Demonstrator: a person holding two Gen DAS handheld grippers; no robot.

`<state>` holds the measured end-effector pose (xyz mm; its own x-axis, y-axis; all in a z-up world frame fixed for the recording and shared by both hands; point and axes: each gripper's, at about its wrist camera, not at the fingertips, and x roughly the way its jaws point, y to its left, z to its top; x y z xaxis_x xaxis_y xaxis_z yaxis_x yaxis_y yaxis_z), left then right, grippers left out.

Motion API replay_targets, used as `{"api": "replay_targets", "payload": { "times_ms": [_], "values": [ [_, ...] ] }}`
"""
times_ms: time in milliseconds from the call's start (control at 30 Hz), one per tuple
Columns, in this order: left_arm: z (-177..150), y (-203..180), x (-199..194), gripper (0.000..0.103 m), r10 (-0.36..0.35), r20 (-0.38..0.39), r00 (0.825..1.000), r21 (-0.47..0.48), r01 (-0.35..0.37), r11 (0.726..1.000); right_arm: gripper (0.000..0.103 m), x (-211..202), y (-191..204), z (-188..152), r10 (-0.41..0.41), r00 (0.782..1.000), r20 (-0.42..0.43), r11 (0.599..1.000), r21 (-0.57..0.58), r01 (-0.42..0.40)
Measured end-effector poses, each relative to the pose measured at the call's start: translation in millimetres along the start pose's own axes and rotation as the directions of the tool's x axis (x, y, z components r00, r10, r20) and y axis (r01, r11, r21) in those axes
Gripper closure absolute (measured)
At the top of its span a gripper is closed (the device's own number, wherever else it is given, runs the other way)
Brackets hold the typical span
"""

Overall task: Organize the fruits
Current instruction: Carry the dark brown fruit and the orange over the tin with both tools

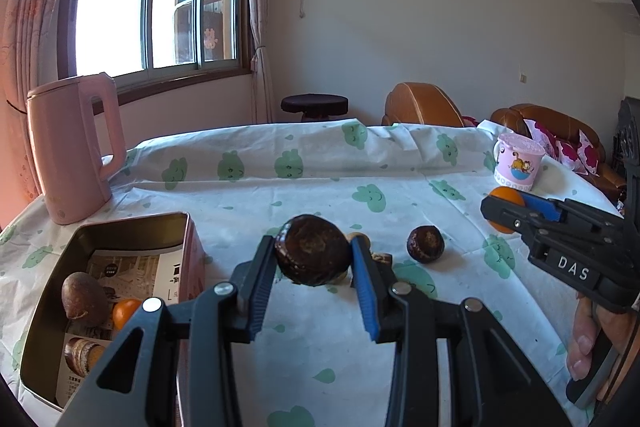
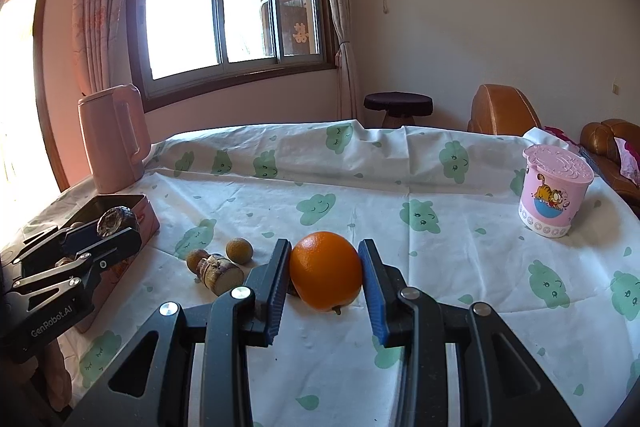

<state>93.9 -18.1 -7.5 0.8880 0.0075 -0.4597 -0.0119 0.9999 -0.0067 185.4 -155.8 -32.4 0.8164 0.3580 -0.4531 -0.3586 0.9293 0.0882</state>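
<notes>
Fruits first: my left gripper [image 1: 313, 259] is pinching a dark brown round fruit [image 1: 310, 254] between its blue pads, lifted a bit off the tablecloth [image 1: 320, 183], and my right gripper [image 2: 325, 279] is clamped on an orange [image 2: 326, 275], with a little stem nub poking out underneath. Can't really tell if the orange is touching the cloth or just above it. From the left wrist cam there's a second dark fruit [image 1: 425, 243] sitting loose on the cloth just right of the held one, plus some small tan bits right behind the held fruit that are mostly hidden by it, so no clue what they are from there. The right wrist cam shows them better: two small brownish round fruits [image 2: 239, 250] and a cut stubby chunk [image 2: 220, 273] lying together left of the orange. The tin box [image 1: 60, 291] at the left has a brown fruit [image 1: 83, 295], a small orange one [image 1: 125, 313] and printed paper inside, but its near end is blocked by my own gripper frame and the bottom corner is cut off. In the right cam that box is mostly hidden behind the left gripper. Further out, a pink kettle [image 1: 72, 151] stands behind the box and a pink cartoon cup [image 2: 554, 189] at the far right, well apart from everything. A hand [image 1: 588, 343] shows at the edge, half cropped.
</notes>
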Motion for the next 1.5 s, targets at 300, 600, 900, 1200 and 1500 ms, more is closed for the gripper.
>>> {"api": "replay_targets", "payload": {
  "times_ms": [300, 600, 900, 1200, 1500],
  "values": [
    [0, -1, -7, 0.064, 0.012, 0.036, 0.999, 0.005, -0.012, 1.0, 0.066, -8, 1, -1, -0.005, 0.999, 0.041, 1.0, -0.005, 0.005],
    [0, -2, -12, 0.064, 0.019, 0.061, 0.998, 0.009, -0.02, 1.0, 0.066, -15, 3, -1, -0.01, 0.997, 0.074, 1.0, -0.011, 0.011],
    [-1, -3, -21, 0.064, 0.029, 0.102, 0.994, 0.012, -0.031, 0.999, 0.066, -25, 5, -3, -0.019, 0.992, 0.124, 1.0, -0.021, 0.022],
    [-3, -4, -32, 0.064, 0.063, 0.154, 0.986, 0.016, -0.066, 0.998, 0.066, -38, 14, -6, -0.028, 0.982, 0.188, 0.998, -0.056, 0.039],
    [-6, 9, -40, 0.064, 0.078, 0.16, 0.984, -0.005, -0.078, 0.997, 0.066, -44, 20, -8, -0.015, 0.98, 0.201, 0.997, -0.069, 0.029]
  ]
}}
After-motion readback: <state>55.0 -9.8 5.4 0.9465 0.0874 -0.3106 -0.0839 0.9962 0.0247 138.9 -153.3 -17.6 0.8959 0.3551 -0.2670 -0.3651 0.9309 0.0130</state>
